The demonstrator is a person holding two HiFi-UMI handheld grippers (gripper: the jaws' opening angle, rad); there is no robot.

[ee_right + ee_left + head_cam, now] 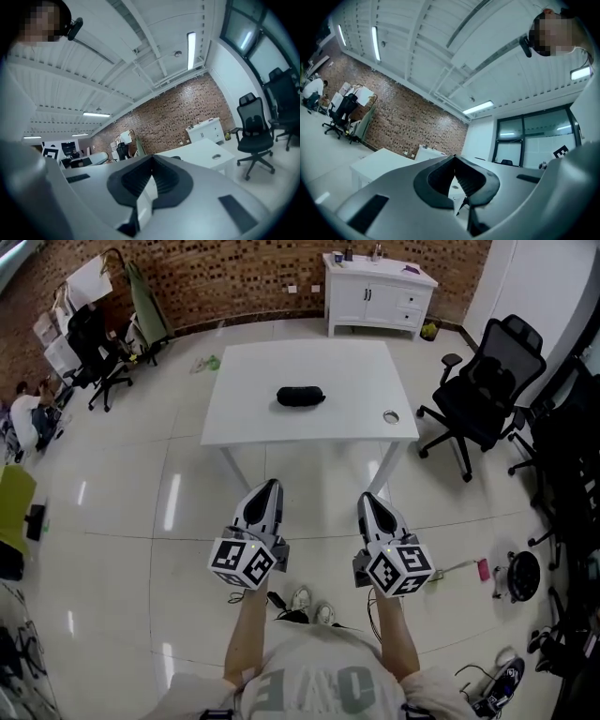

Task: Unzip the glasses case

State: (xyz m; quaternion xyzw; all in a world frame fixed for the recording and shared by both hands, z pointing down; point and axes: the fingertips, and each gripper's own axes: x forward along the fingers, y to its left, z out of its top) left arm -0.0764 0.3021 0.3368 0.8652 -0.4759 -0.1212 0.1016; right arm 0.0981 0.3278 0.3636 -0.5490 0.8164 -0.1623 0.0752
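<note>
Head view shows the black, oblong, soft-sided glasses case [300, 397] lying on its side near the middle of the white rectangular tabletop [281, 362], long axis across the person's line of sight. Lying that way, its full length is open to a reach from either side. Nothing else crowds it; only a small round cable port [391, 416] sits near the tabletop's near right corner.

The person stands on the tiled floor well apart from the tabletop and holds both tools low in front of the body, side by side and pointing toward the case. The left claw [270, 486] has its jaws closed tip to tip with nothing between them. The left gripper view confirms this: the dark ribbed pads meet at the point [454, 157], with only open room beyond. The right claw [367, 498] is the same, its tips meeting [151, 158] and empty.

From this distance the zip line cannot be made out, so I cannot tell whether the case is zipped shut or already open. The stance would fit a person facing a closed case as well as one standing back from an opened one.
</note>
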